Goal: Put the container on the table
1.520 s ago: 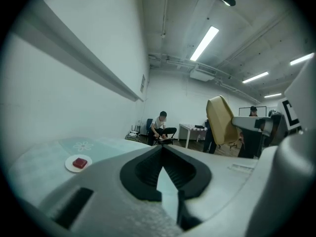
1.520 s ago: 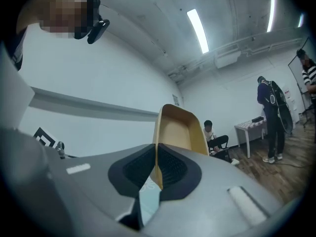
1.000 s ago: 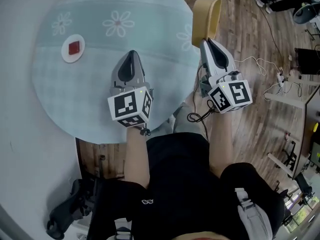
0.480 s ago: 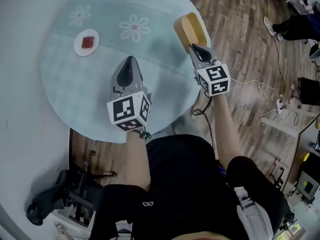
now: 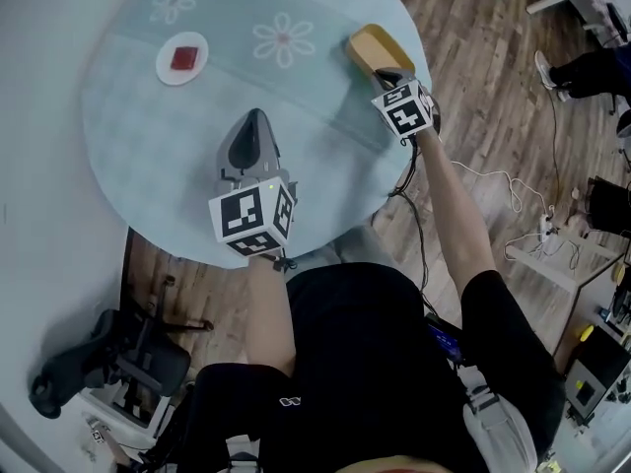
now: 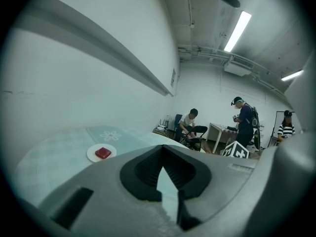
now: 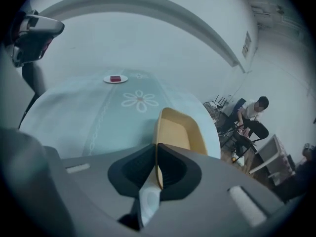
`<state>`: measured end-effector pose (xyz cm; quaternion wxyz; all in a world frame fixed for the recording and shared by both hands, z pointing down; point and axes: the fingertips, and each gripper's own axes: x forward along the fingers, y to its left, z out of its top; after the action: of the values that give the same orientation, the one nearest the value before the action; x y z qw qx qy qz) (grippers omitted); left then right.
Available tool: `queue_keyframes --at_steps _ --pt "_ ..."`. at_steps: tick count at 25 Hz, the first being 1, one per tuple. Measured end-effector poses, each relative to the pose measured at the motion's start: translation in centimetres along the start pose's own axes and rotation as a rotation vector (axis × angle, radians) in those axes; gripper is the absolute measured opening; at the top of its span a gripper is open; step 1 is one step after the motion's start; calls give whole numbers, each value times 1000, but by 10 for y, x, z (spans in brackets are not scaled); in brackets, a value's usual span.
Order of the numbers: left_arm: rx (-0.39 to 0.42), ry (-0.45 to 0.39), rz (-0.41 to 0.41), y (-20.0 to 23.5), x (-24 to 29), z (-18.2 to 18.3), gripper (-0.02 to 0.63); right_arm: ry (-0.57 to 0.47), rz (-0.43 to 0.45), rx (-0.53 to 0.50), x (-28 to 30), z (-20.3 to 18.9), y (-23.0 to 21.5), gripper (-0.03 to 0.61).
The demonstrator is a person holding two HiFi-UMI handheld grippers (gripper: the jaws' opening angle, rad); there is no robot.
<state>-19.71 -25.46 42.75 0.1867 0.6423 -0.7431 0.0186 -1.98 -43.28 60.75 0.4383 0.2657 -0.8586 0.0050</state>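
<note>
Cloth with white flowers covers the round table (image 5: 128, 156). On its far left side sits a small plate (image 5: 166, 67) with a red block (image 5: 184, 57) on it. Nearer the middle, the left gripper (image 5: 254, 118) hangs over the cloth. Its jaws are shut together and hold nothing. Further right is the tan container (image 5: 367, 45), over the table and close to the right edge. The right gripper (image 5: 389, 73) has its jaws pinched on the near wall of the container.

I think the job is almost done. The container is over the table, low down, but I cannot tell if its bottom touches the cloth. What is left is to set it down for sure and let go.

There is lots of bare cloth to the left of the container, and the plate is well apart from it. To the right, the table edge is near, and past it is only the wood floor (image 5: 493, 87). A spot a little more to the left looks safer.
</note>
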Motion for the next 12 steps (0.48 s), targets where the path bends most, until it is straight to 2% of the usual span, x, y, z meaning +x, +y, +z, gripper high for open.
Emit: queue_keyframes --at_steps 2,5,7,11,12 --pt "-3 -3 14 7 -1 1 -2 15 32 -6 7 -1 7 35" --pt "-6 -10 18 6 -1 4 -2 -39 91 54 -1 8 14 117" --pt "-8 -14 10 0 3 4 -2 -151 69 136 -25 27 3 101" --pt "1 -35 -43 -34 11 9 -2 -483 -31 347 -117 75 -38 11" --pt "7 -46 -63 -47 13 14 -2 -560 -47 387 -145 84 -46 11"
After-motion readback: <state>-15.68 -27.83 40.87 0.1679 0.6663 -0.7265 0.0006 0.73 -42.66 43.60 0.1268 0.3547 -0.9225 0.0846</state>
